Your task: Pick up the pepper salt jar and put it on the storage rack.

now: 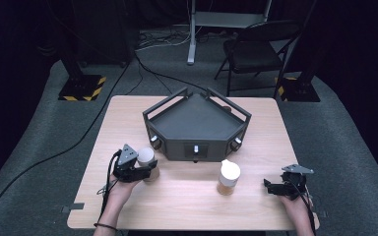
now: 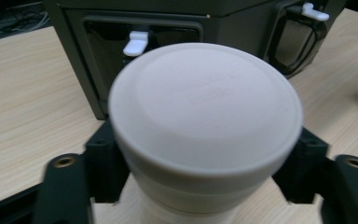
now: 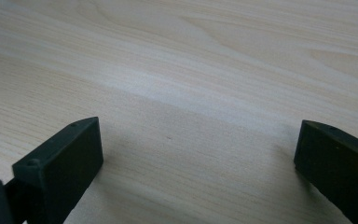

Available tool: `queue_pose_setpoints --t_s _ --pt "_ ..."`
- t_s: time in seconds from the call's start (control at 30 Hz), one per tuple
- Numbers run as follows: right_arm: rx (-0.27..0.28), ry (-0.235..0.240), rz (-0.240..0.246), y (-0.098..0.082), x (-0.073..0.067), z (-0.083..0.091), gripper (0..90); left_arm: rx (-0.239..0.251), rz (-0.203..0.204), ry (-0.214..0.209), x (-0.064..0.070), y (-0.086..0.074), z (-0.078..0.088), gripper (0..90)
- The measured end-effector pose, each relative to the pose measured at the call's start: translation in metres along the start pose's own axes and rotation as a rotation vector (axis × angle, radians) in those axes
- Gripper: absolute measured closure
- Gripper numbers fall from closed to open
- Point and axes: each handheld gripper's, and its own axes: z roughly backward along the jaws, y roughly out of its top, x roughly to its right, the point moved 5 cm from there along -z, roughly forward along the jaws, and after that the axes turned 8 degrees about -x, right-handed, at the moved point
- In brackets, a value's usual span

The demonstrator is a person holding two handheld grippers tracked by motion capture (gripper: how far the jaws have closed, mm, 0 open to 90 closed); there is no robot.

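A jar with a white lid (image 2: 205, 107) stands upright on the wooden table, just in front of the dark tray's left corner. My left gripper (image 2: 205, 177) is shut on it, one black jaw pressing each side below the lid. From above, that jar (image 1: 146, 156) and the left gripper (image 1: 145, 171) sit at the table's front left. A second white-lidded jar (image 1: 229, 177) with amber contents stands free at the front centre-right. My right gripper (image 1: 273, 187) rests low near the front right edge, pointing left toward that jar. Its jaws are open over bare wood (image 3: 196, 158).
A dark grey, angular tray (image 1: 197, 123) with raised rails and small white knobs fills the table's middle and back; its front wall (image 2: 168, 18) is close behind the held jar. Beyond the table (image 1: 187, 196) stand a folding chair (image 1: 256, 49) and a stand's posts.
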Motion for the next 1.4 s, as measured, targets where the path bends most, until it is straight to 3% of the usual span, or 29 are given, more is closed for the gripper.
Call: queue_pose_setpoints --t_s 0.73,1.4 --pt "0.0 0.001 0.001 0.0 0.0 0.0 0.0 -0.021 -0.008 -0.012 -0.001 0.007 0.003 33.9" --pt "0.0 0.001 0.001 0.0 0.0 0.0 0.0 0.018 -0.053 -0.035 0.002 0.038 0.025 33.9"
